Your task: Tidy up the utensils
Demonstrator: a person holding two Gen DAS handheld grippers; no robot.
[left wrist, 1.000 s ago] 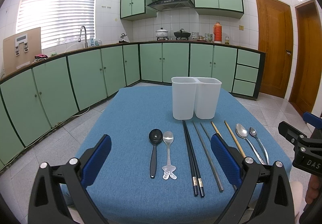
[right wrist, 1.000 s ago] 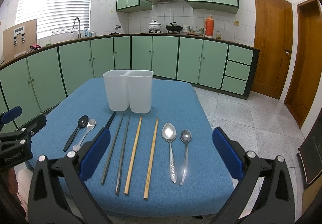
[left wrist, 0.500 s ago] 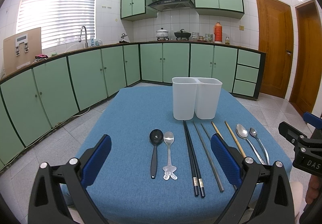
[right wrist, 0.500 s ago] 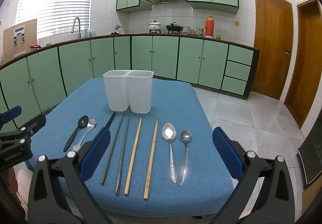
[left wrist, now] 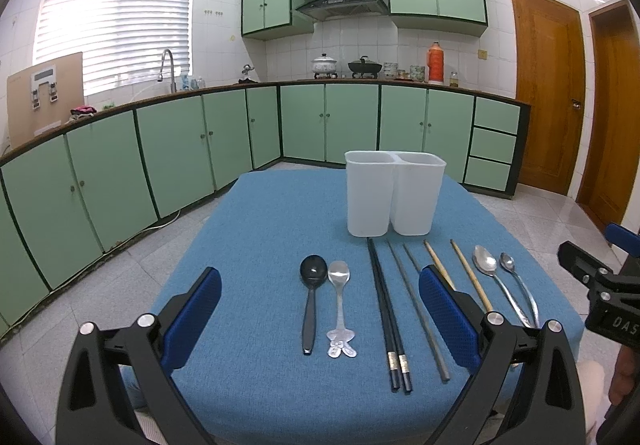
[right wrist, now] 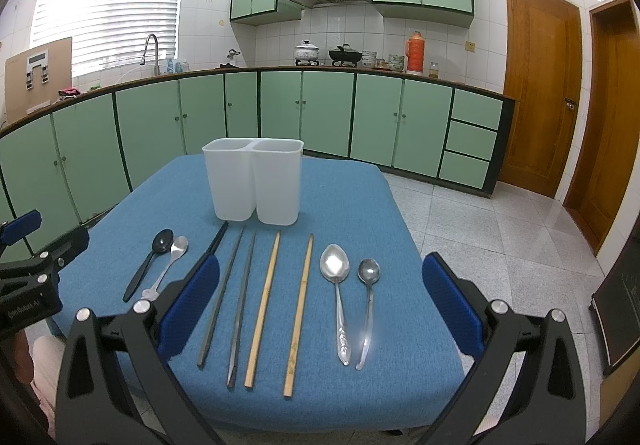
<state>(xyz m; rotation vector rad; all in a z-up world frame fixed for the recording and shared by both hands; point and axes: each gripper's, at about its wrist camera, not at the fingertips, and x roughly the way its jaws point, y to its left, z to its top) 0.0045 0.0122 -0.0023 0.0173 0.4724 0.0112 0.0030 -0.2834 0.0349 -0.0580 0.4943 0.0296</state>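
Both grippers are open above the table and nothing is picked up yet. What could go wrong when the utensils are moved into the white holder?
1. The black chopsticks lie touching as a pair, so a pinch may lift one and drag the other.
2. The white two-compartment holder looks light and empty; a long wooden chopstick dropped in at a tilt could tip it.
3. The large metal spoon and small metal spoon lie flat and close, so the right gripper could slip or nudge the neighbour.

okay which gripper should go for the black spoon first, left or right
Probably the left. In the left wrist view the black spoon lies between the open left gripper's fingers; in the right wrist view it sits far left of the open right gripper, outside its fingers.
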